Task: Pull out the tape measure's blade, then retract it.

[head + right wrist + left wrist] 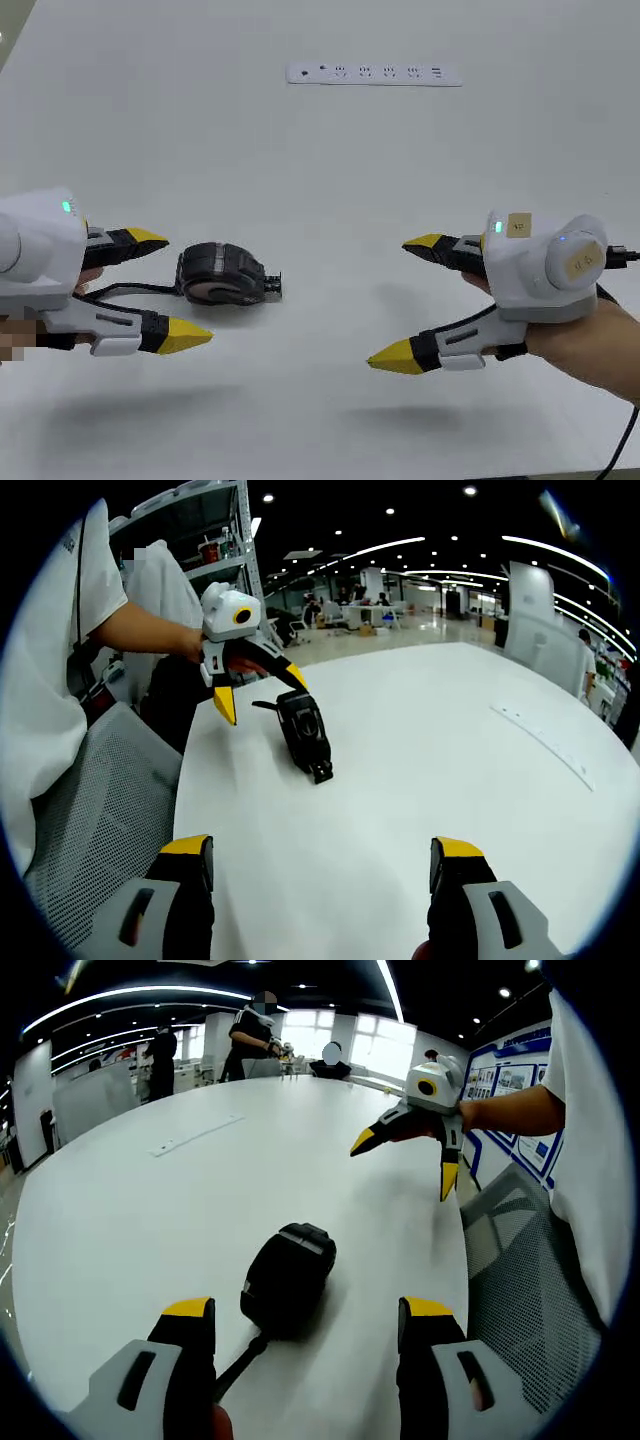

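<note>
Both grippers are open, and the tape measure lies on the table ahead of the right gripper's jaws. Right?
No: the head view shows the tape measure just ahead of the left gripper, not the right gripper. Both are open; it lies on the table.

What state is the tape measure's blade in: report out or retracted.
Retracted: the tape measure has its hook at the case; no blade extends.

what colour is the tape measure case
Black, with a paler, brownish round panel on its side. The tape measure shows best in the head view.
</note>
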`<state>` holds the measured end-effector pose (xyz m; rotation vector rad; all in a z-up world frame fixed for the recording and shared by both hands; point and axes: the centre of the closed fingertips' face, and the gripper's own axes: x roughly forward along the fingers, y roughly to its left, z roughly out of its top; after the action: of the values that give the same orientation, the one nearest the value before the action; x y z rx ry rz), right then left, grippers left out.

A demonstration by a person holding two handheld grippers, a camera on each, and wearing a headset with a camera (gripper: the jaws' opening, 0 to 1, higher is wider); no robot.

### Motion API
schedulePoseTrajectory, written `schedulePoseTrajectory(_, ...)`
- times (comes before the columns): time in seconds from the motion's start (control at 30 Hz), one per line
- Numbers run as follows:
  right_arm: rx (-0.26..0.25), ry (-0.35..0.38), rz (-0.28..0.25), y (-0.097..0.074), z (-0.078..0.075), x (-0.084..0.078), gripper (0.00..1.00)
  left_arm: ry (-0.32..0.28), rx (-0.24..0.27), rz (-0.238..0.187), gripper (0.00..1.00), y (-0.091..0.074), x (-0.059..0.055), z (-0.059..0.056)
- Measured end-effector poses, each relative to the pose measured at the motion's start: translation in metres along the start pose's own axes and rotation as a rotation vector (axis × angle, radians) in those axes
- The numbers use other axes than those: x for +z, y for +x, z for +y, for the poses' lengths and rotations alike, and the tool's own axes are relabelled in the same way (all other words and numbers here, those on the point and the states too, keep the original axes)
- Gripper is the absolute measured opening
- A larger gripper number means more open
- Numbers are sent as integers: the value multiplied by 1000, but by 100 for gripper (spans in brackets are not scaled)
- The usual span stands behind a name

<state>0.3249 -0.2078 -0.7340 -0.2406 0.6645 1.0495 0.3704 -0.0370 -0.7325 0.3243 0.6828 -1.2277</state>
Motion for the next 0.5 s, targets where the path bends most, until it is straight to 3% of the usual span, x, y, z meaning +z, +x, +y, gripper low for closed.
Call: schedulePoseTrajectory(0.5,37,4,-9,17,-3,7,89,53,-42,38,41,17,-6,10)
